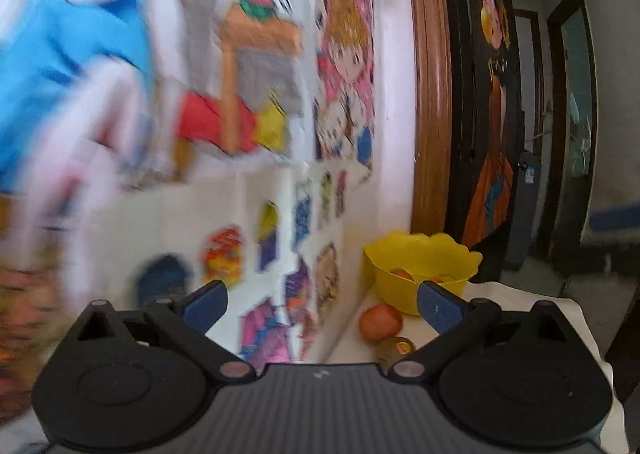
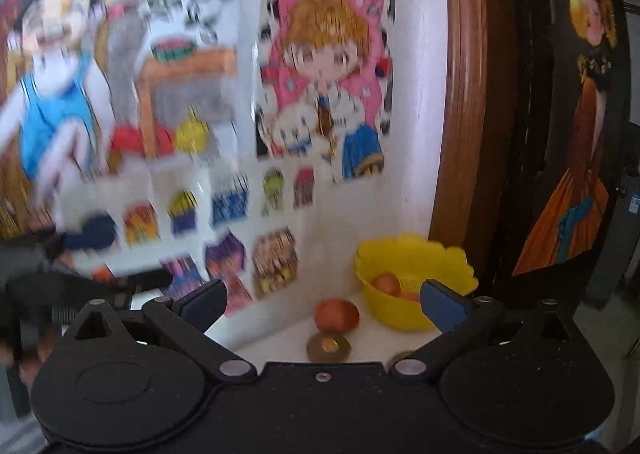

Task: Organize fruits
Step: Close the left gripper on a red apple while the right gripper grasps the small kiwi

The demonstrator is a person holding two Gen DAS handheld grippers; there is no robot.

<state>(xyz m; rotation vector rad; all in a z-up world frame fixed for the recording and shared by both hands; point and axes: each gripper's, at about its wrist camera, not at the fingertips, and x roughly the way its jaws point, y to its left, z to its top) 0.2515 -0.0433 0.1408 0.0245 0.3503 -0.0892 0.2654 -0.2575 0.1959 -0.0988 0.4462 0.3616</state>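
Blue-padded left gripper (image 1: 322,304) and right gripper (image 2: 322,300) nearest, both spread wide and empty. Just beyond, on white cloth (image 2: 372,338): brown kiwi (image 2: 329,346), then reddish-orange fruit (image 2: 337,315) touching it behind. Farther right, yellow basket (image 2: 416,278) holding more orange fruit, beside blurred cartoon-covered wall (image 2: 320,94).

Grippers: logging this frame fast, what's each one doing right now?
Left gripper: open, holding nothing.
Right gripper: open, holding nothing.

Apple (image 2: 336,314) lies left of basket (image 2: 416,254), kiwi (image 2: 329,347) before it.
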